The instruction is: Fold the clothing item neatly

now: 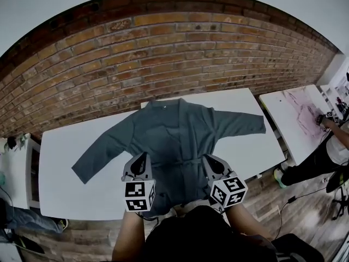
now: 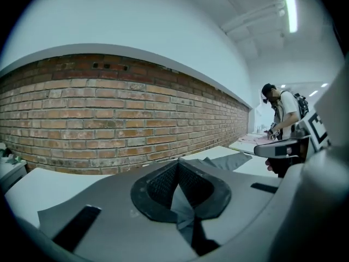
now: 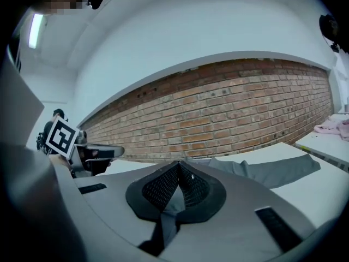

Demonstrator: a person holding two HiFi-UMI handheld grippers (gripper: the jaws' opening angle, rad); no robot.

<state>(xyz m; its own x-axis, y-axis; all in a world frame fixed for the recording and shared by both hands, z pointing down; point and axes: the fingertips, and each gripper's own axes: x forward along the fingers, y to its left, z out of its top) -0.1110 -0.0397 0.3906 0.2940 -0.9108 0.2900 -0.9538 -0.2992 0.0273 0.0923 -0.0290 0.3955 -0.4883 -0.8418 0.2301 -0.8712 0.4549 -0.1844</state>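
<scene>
Grey-blue soft robe (image 1: 177, 141) lies flat on the white table (image 1: 65, 162), collar at 12 o'clock, hem at 6, where left gripper (image 1: 142, 164) and right gripper (image 1: 210, 166) each pinch it.

The robe (image 1: 174, 130) in the middle of the frame is dark grey-blue all over, with no pattern. The table (image 1: 65, 168) it lies on is white. The wall (image 1: 163, 48) across the top is red-brown brick with pale lines between the bricks. The left gripper (image 1: 143, 158) and the right gripper (image 1: 207, 158) are grey, and each has a cube (image 1: 139, 195) with black and white squares. Their pads (image 2: 161, 187) are black with a tiny criss-cross pattern. At the right edge a second table (image 1: 281, 119) is white, with a pink cloth (image 1: 305, 111) on it. The floor (image 1: 283, 195) at the lower right is brown wood.
</scene>
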